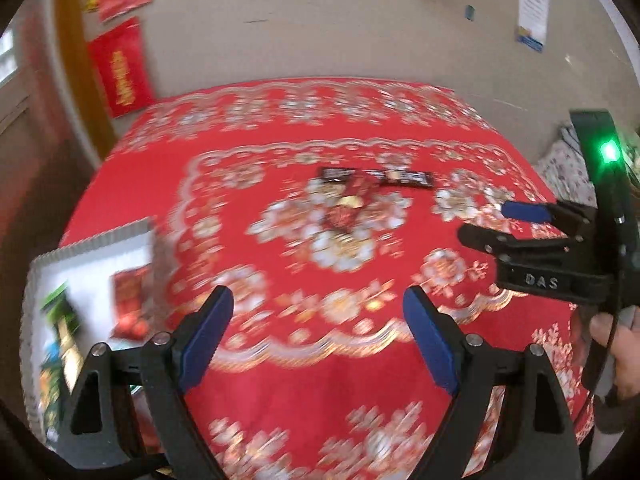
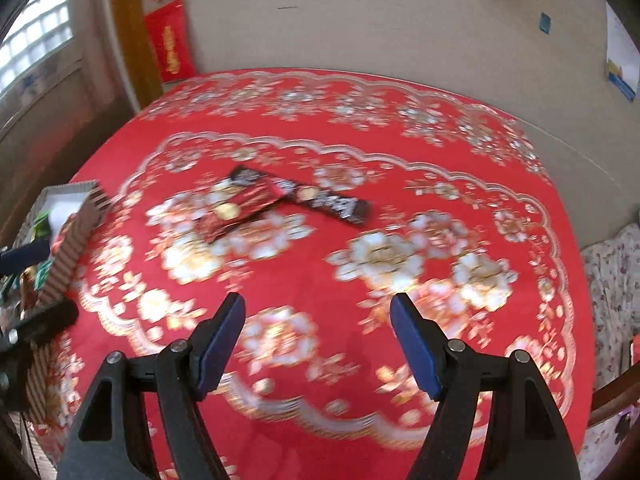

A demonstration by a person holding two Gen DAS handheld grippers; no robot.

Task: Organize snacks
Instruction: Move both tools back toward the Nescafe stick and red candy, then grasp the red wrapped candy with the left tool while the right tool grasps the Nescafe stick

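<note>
Two snack packets (image 2: 256, 204) mid-table (image 2: 400, 152), box (image 1: 92, 256) at left.

We read one marking only: the raised letters "DAS" on the black body of the right gripper (image 1: 516, 222), seen from the left wrist view. Print on the dark snack bar (image 2: 320, 200) ahead of the gripper and on the red wall posters (image 1: 120, 68) is too blurred to read.

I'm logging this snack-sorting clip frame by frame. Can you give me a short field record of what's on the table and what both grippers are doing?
surface: table with red floral cloth
loose snacks: black bar and red packet, touching, mid-table
container: white box at left edge, snacks inside
left gripper: open, empty
right gripper: open, empty
image: motion-blurred
</note>
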